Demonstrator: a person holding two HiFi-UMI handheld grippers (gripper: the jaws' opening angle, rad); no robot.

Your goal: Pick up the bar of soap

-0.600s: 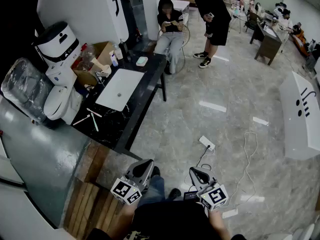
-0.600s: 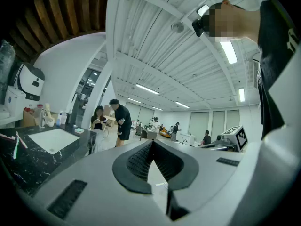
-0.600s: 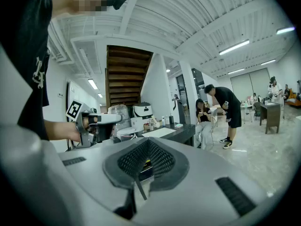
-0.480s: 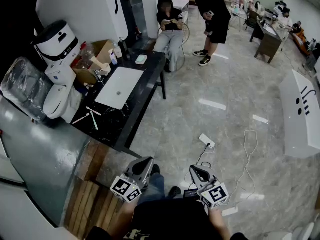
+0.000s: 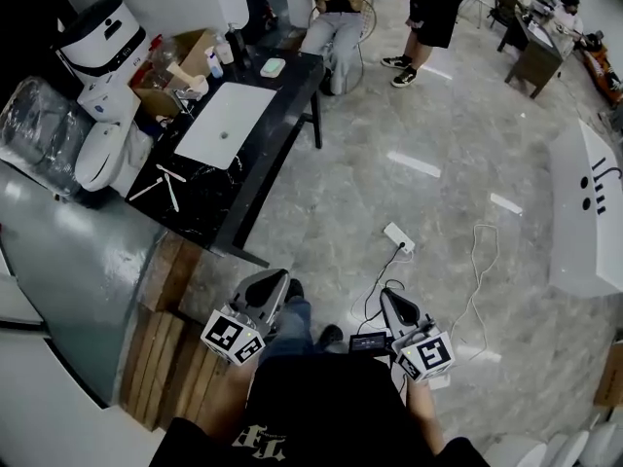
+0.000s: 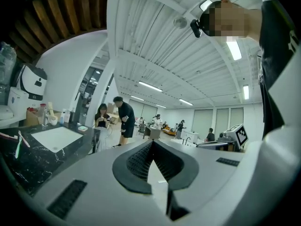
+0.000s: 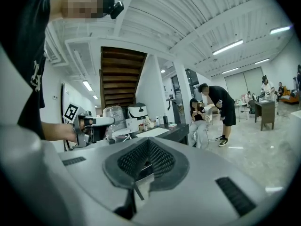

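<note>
The bar of soap (image 5: 274, 67) is pale green and lies in a small dish at the far end of the black counter (image 5: 243, 197), past the white sink (image 5: 226, 125). In the left gripper view the soap (image 6: 83, 128) is a small pale spot on the far counter. Both grippers hang low in front of the person, over the floor and well short of the counter. My left gripper (image 5: 276, 277) (image 6: 151, 143) is shut with nothing in it. My right gripper (image 5: 386, 296) (image 7: 148, 141) is also shut and empty.
Toothbrushes (image 5: 165, 185) lie on the counter's near end. A white machine (image 5: 102, 42) and a cardboard box (image 5: 185, 52) stand by the sink. A power strip (image 5: 399, 238) and cable (image 5: 482, 280) lie on the floor ahead. Two people (image 5: 336, 8) are beyond the counter. Wooden planks (image 5: 170, 358) lie at left.
The head view has swung: counter, sink and people have slid toward the top of the frame. Both grippers sit slightly higher in the picture, still shut and empty.
</note>
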